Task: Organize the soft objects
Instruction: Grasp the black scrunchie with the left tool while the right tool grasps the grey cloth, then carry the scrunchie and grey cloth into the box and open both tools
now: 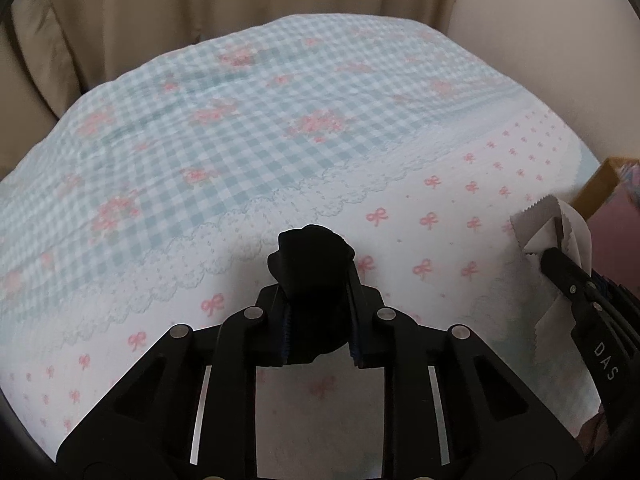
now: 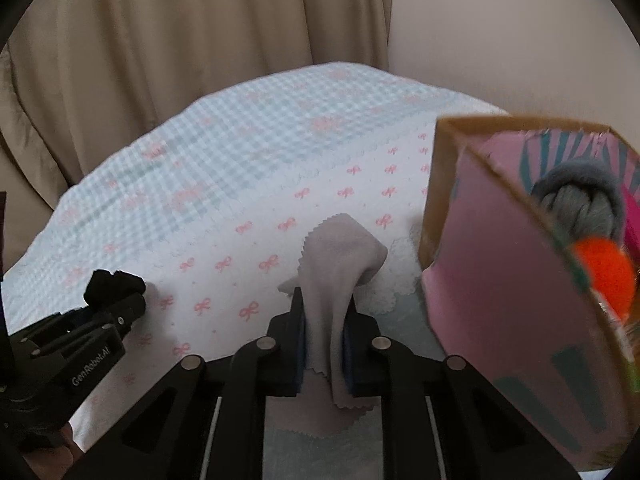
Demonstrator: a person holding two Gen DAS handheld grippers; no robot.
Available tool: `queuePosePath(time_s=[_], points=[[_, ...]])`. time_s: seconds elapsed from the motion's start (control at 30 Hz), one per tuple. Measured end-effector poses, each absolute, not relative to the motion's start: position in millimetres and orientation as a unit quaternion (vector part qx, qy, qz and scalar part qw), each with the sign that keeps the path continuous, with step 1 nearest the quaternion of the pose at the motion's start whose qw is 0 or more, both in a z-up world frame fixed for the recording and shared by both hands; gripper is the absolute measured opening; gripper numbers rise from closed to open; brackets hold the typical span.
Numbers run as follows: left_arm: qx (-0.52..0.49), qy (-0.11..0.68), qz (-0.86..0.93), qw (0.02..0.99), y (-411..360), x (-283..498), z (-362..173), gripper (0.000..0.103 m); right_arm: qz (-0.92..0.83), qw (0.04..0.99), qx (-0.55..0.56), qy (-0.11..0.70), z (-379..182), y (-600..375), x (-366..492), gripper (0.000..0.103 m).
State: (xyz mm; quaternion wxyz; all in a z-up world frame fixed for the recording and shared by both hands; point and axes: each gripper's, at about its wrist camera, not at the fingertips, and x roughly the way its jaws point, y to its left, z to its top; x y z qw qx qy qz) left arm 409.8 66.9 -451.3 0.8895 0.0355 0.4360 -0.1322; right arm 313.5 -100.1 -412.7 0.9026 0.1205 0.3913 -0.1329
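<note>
Your left gripper [image 1: 318,316] is clamped tight on a lumpy black fabric wad [image 1: 310,264] that bulges out past the fingertips. Your right gripper [image 2: 324,344] is pinched on a thin grey cloth [image 2: 340,268] with zigzag-cut edges, draping limp both ways. Both hover over the puckered gingham bedspread [image 1: 240,140]. The pink cardboard box [image 2: 500,280], just right of the cloth, holds a grey knotted ball [image 2: 576,196] and a fuzzy orange pom [image 2: 608,276].

A gingham bedspread [image 1: 248,128], perhaps quilted, before beige curtains [image 2: 180,40].
</note>
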Motion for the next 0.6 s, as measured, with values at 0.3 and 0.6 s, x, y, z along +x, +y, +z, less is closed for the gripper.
queuePosePath(time_s=[0.3,0.6], points=[[-0.009,0.434,-0.137,0.89,78,367,-367,0.018,-0.118,0.912,0.11,0.378,-342,-95,283,0.014],[0.003,0.418,-0.144,0.897,61,303,-250,0.018,-0.069,0.918,0.136,0.366,-227,-116,228,0.014]])
